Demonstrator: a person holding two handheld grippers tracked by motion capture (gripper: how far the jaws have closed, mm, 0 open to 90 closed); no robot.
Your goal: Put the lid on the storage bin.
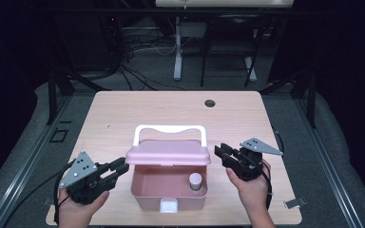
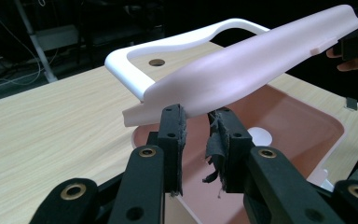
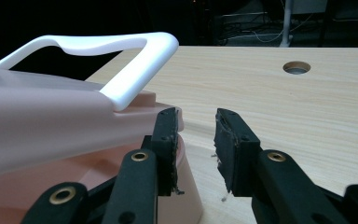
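- Left gripper [image 1: 120, 167] is sitting at the left end of the pink box [image 1: 168, 192], held in the person's left hand [image 1: 78, 209]. Jaws are standing partly open; in the left gripper view the lid's edge is lying just over the gap between the pads, and whether they are pressing on it I cannot tell.
- Pink box is resting near the table's [image 1: 123, 109] front edge, centre. Its pink lid [image 1: 168, 154] is tilting half raised over the cavity, white handle [image 1: 168, 129] pointing toward the far side.
- A small capped jar [image 1: 196, 181] is standing upright inside the box, in its right part.
- Right gripper [image 1: 221, 154] is hovering just beside the lid's right end, jaws partly open, nothing between the pads in the right gripper view.
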